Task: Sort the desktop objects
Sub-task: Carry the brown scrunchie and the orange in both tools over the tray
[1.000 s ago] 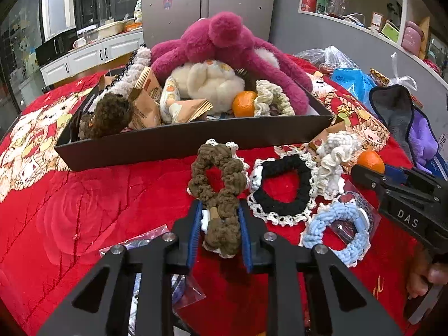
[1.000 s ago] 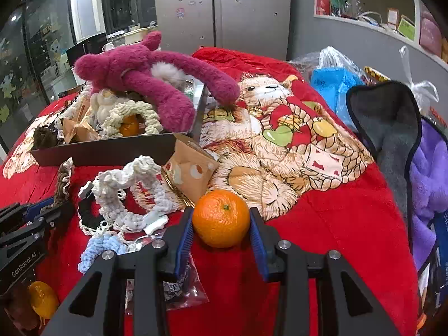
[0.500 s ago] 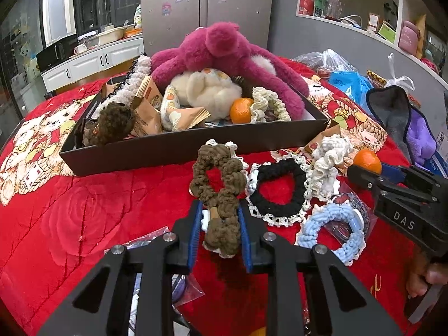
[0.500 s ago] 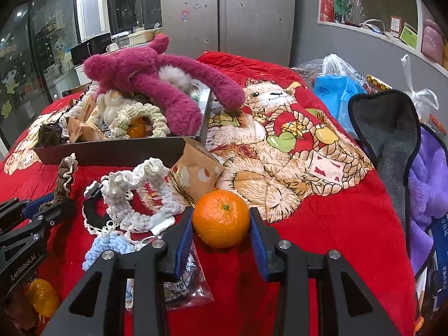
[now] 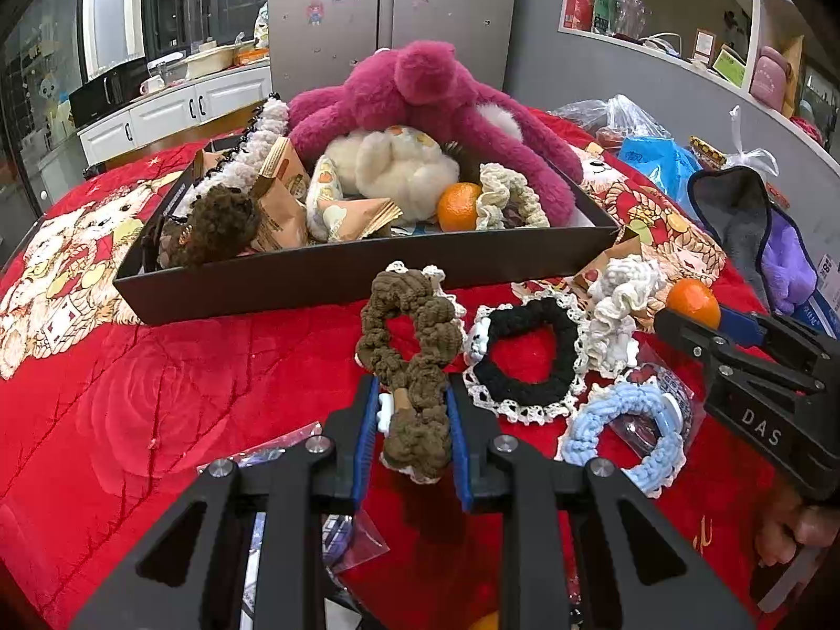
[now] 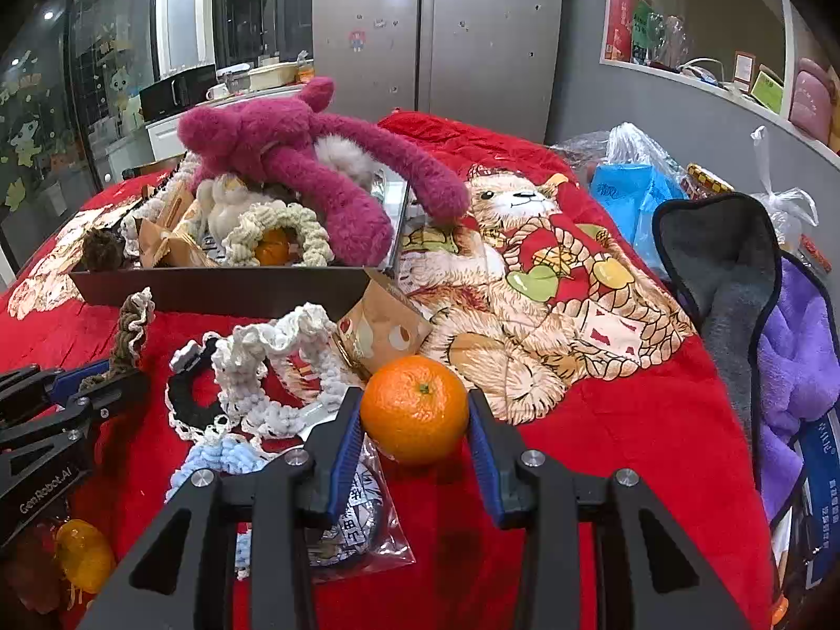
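Unchanged over the last second: left hand-held gripper (image 5: pixel 412 433) clenched on brown scrunchie (image 5: pixel 412 352), right hand-held gripper (image 6: pixel 415 438) on orange (image 6: pixel 415 409), both near the tray (image 5: pixel 367 273) on the red cloth (image 5: pixel 184 383); sorting evidently pending.

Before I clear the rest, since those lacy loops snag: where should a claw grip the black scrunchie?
Grip the near band of the black scrunchie from above, one finger inside its open centre, one outside. It lies flat, its lace under the white scrunchie on the right, so come from its freer near-left side.
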`<move>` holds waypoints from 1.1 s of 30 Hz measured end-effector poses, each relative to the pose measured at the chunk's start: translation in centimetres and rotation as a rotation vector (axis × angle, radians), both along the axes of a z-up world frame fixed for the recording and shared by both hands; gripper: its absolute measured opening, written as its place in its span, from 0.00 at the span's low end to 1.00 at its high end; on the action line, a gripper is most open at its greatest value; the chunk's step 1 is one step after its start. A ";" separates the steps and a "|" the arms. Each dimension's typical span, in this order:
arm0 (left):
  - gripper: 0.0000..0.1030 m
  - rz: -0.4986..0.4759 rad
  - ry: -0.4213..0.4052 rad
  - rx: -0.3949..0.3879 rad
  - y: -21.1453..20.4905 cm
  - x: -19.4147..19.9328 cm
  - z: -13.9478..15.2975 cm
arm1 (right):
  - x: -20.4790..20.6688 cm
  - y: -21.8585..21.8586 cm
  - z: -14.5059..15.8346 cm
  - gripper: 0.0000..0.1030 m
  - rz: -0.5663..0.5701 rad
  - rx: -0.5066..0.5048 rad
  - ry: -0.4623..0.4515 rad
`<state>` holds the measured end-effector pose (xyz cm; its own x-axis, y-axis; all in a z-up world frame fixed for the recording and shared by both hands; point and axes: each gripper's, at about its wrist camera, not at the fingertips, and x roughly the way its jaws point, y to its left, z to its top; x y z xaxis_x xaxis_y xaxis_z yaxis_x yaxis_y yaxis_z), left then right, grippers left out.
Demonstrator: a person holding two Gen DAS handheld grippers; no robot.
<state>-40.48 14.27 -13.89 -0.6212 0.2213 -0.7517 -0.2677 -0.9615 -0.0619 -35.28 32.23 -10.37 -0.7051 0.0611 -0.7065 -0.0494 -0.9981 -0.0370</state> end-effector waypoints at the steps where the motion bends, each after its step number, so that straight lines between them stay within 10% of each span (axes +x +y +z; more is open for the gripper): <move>1: 0.24 0.002 0.002 -0.001 0.0 0.0 0.0 | 0.1 -0.1 0.0 0.38 0.003 -0.001 0.003; 8: 0.24 0.017 0.018 0.008 -0.5 0.1 0.7 | 0.3 -0.1 0.6 0.38 0.061 -0.159 -0.033; 33: 0.25 0.072 0.041 0.032 -3.5 -1.5 5.6 | -1.2 -3.8 5.2 0.38 0.051 -0.114 0.050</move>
